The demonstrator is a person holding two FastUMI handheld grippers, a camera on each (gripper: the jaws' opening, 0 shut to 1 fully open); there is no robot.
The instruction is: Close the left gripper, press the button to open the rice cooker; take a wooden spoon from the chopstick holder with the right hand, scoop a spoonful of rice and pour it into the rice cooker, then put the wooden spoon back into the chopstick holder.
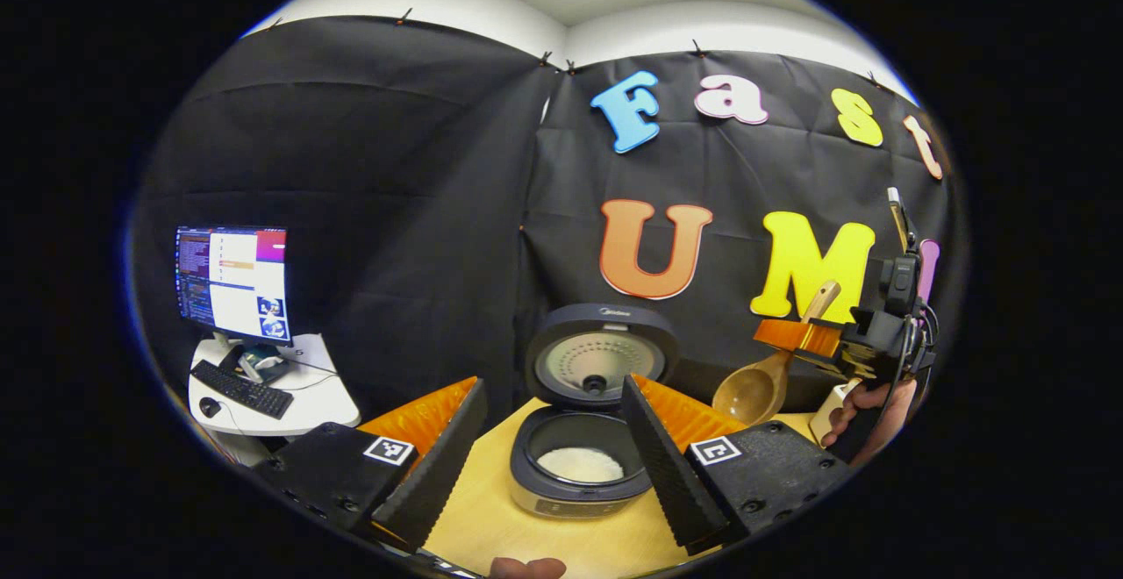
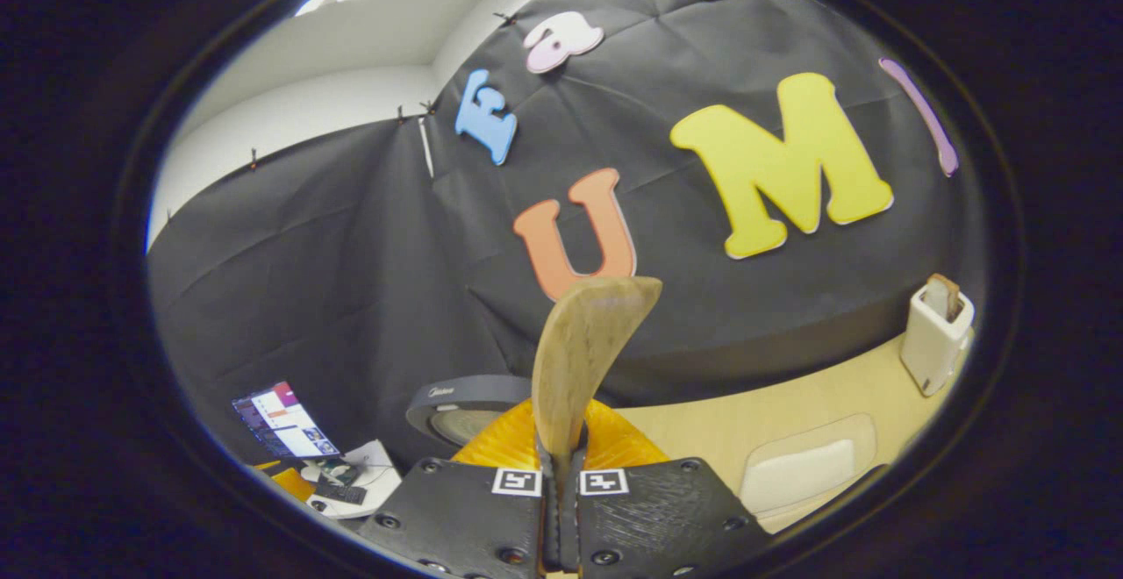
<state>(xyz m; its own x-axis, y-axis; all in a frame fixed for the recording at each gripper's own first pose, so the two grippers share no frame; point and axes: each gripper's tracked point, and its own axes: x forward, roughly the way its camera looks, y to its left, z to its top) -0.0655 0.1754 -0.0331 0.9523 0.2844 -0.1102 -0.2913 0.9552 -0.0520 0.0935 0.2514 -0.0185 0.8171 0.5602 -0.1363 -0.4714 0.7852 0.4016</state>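
Observation:
The rice cooker (image 1: pixel 575 491) stands open on the wooden table, its lid (image 1: pixel 601 355) tipped back and white rice (image 1: pixel 579 463) in the pot. My left gripper (image 1: pixel 553 384) is open, one finger on each side of the cooker and short of it. To the right, my right gripper (image 1: pixel 803 335) is shut on the wooden spoon (image 1: pixel 753 393), whose empty bowl hangs tilted down beside the lid. In the right gripper view the spoon (image 2: pixel 583 351) rises from the shut right gripper (image 2: pixel 560 482). The white chopstick holder (image 2: pixel 937 333) stands at the far right with a brown utensil in it.
A shallow white container of rice (image 2: pixel 807 469) lies on the table (image 2: pixel 728 421) near the holder. A hand (image 1: pixel 864 412) grips the right gripper. A monitor (image 1: pixel 232 285) and keyboard (image 1: pixel 244 389) stand on a small white side table at the left. Black cloth walls the back.

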